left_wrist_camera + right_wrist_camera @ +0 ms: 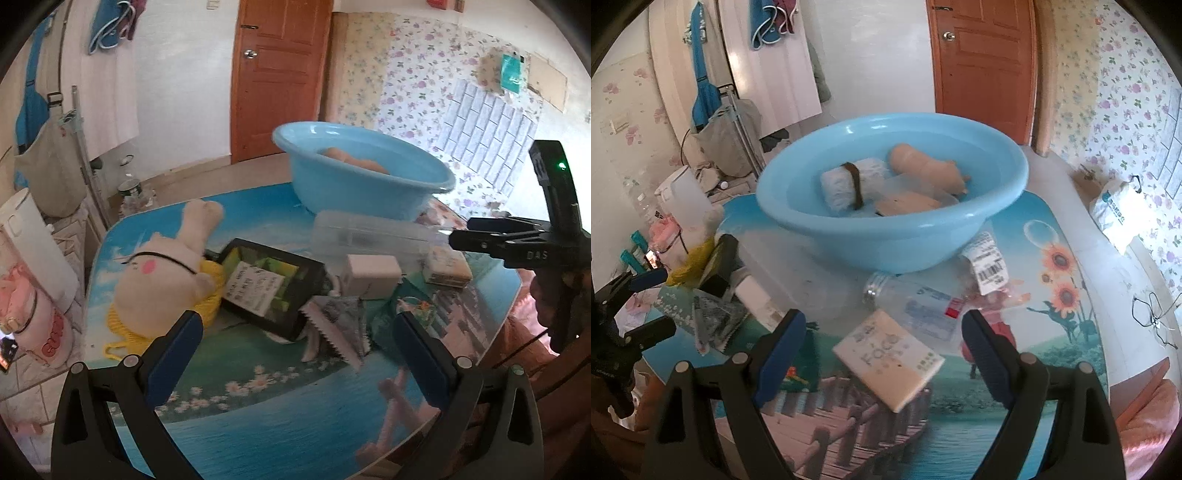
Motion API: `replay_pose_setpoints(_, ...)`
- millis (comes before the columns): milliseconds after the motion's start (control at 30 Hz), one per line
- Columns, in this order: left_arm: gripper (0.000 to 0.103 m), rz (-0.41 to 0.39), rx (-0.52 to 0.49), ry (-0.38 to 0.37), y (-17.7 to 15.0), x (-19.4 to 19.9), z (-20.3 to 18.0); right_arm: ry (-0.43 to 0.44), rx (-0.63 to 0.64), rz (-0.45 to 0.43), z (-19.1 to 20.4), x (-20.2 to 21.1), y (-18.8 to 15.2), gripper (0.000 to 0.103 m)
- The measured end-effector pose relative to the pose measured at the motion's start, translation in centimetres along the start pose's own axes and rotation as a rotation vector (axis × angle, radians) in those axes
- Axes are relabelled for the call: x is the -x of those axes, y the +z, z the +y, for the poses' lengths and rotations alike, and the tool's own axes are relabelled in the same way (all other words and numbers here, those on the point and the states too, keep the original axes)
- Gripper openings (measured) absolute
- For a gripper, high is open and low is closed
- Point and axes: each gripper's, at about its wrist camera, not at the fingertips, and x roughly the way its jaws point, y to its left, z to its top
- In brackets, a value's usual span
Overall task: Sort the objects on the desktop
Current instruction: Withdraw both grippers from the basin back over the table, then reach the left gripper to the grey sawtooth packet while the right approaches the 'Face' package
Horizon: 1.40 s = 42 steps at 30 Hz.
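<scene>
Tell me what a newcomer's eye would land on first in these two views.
The light blue basin at the far side of the table, holding a rolled white cloth tied with a dark band. On the left, a cream plush toy lies on yellow cord beside a black tray. Nearer, a small tissue pack lies between the open fingers of the right tool.

I saw a blue basin (827,236) at the table's far side, holding a banded white roll (849,184), a tan plush (923,166) and a brown card (905,205); before it lay a clear bottle (916,306) on its side and a tissue pack (890,362); leftward sat a cream plush (162,273) on yellow cord (210,299), a black box (273,284), a white block (373,275).
</scene>
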Motion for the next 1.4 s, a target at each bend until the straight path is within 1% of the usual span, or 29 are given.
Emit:
replay_pose_setpoints(100,0.103,0.018,-0.007,-0.033,-0.2,-0.7,-0.7,-0.003,-0.006,0.013,-0.4,-0.3,-0.3,0.088)
replay_pose_setpoints(233,0.102,0.031,0.026,-0.069,-0.1,-1.4,-1.0,-0.007,-0.002,0.028,-0.8,-0.5,-0.7,0.088)
replay_pose_setpoints(300,0.094,0.039,0.021,-0.078,0.0,-1.7,-1.4,-0.004,-0.002,0.033,-1.0,-0.5,-0.8,0.088)
replay_pose_setpoints(333,0.084,0.045,0.012,-0.074,0.0,-1.9,-1.6,-0.001,-0.004,0.035,-1.2,-0.4,-0.8,0.088)
replay_pose_setpoints(367,0.081,0.043,-0.002,-0.054,0.0,-1.9,-1.9,0.000,-0.005,0.038,-1.4,-0.5,-0.9,0.088)
replay_pose_setpoints(500,0.075,0.041,-0.001,-0.038,0.3,-2.1,-1.6,0.002,-0.020,0.052,-2.0,-0.8,-1.2,0.088)
replay_pose_setpoints(667,0.064,0.047,-0.014,-0.012,0.3,-2.0,-1.6,0.023,-0.010,0.065,-1.8,-1.2,-1.6,0.088)
replay_pose_setpoints(900,0.064,0.052,-0.015,-0.018,-0.1,-1.6,-2.0,0.034,0.024,0.081,-1.0,-1.9,-1.9,0.088)
replay_pose_setpoints(1067,0.064,0.051,-0.031,-0.027,0.1,-1.6,-2.7,0.040,0.021,0.103,-1.1,-2.6,-2.2,0.088)
replay_pose_setpoints(1233,0.064,0.069,-0.065,-0.038,-0.2,-2.0,-3.8,0.034,0.024,0.122,-1.0,-3.1,-2.4,0.087)
replay_pose_setpoints(1267,0.064,0.072,-0.064,-0.038,-0.3,-2.2,-3.8,0.038,0.025,0.125,-1.0,-3.1,-2.4,0.084)
replay_pose_setpoints(1300,0.064,0.075,-0.062,-0.038,-0.3,-2.4,-3.7,0.041,0.026,0.126,-1.0,-3.1,-2.4,0.078)
replay_pose_setpoints(1400,0.064,0.073,-0.060,-0.035,-0.1,-2.7,-3.7,0.038,0.043,0.132,-0.8,-3.1,-2.4,0.070)
